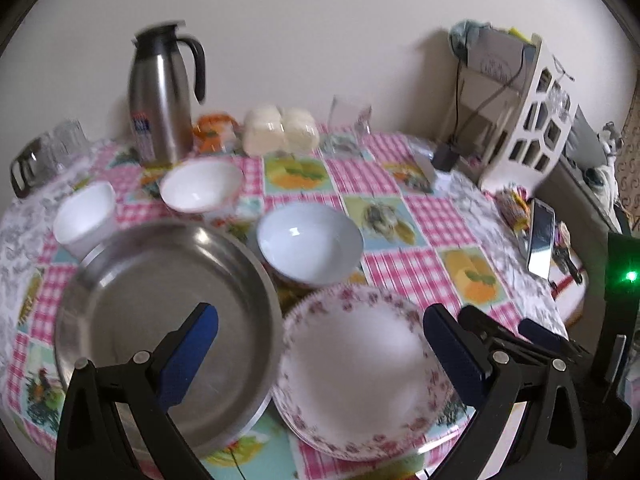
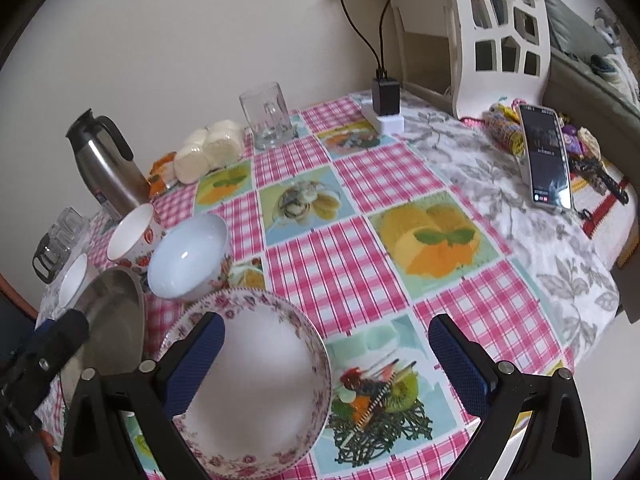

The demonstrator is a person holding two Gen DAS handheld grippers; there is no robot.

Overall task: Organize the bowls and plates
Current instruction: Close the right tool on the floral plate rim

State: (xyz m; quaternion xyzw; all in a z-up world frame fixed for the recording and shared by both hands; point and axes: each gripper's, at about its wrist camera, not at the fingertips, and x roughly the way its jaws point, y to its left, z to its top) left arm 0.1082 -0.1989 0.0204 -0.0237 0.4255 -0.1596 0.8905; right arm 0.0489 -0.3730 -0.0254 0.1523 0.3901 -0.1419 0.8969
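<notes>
Left wrist view: the left tongs (image 1: pixel 320 344) were seen spread wide apart, nothing clamped. The steel plate (image 1: pixel 160 320) lay under the left finger, touching or just beside the floral plates (image 1: pixel 352 380), which sat between the fingers, toward the right one. The pale blue bowl (image 1: pixel 310 244) was just behind both; two white bowls (image 1: pixel 202 186) (image 1: pixel 84 216) were set farther back-left on the counter (image 1: pixel 400 216). The right tongs (image 1: pixel 500 332) were seen just right of the floral rim.

Right wrist view: the right tongs (image 2: pixel 326 344) were also wide apart and empty. The floral plates (image 2: pixel 256 380) lay under the left finger, offset left of the gap; a leftward shift was judged necessary. Both tongs were judged about equally near the floral plates; the steel plate (image 2: pixel 116 320) was nearer the left.
</notes>
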